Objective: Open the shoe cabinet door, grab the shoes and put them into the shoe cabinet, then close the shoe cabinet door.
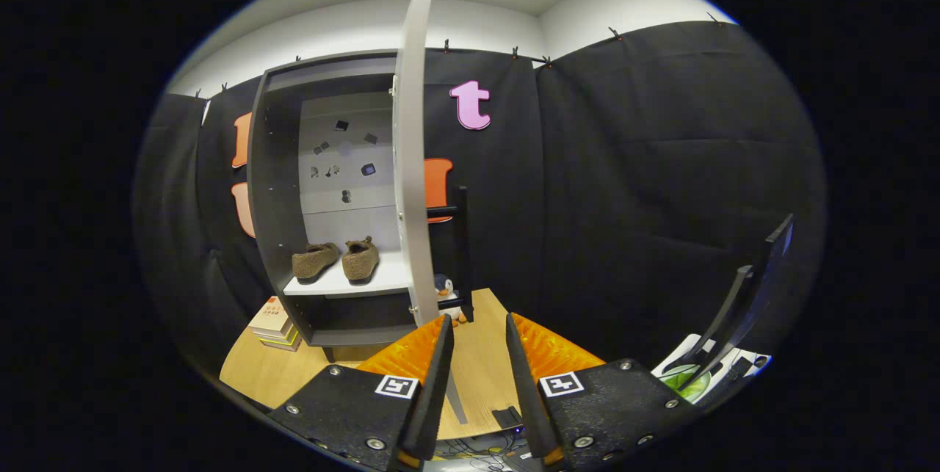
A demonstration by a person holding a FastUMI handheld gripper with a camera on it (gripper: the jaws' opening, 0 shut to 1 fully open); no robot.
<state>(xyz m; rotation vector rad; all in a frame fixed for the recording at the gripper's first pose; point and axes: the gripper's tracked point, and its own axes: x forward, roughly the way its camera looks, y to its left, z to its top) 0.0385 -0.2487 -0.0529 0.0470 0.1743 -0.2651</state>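
The dark shoe cabinet (pixel 275 186) stands open on the wooden table (pixel 481 365). Its pale door (pixel 410 164) is swung out towards me and shows edge-on. A pair of brown fuzzy shoes (pixel 336 260) sits side by side on the white middle shelf (pixel 345 282) inside. My gripper (pixel 477 319) is open, well in front of the cabinet and right of its opening. The door's lower edge passes behind my left finger (pixel 439 369), and a grey strip of it shows in the gap between the fingers. Neither finger presses on it.
A stack of books (pixel 275 325) lies at the cabinet's lower left. A small penguin toy (pixel 444 294) and a black stand (pixel 460 237) sit just behind the door. Dark upright panels (pixel 745 310) and a green object (pixel 687 382) are off to the right.
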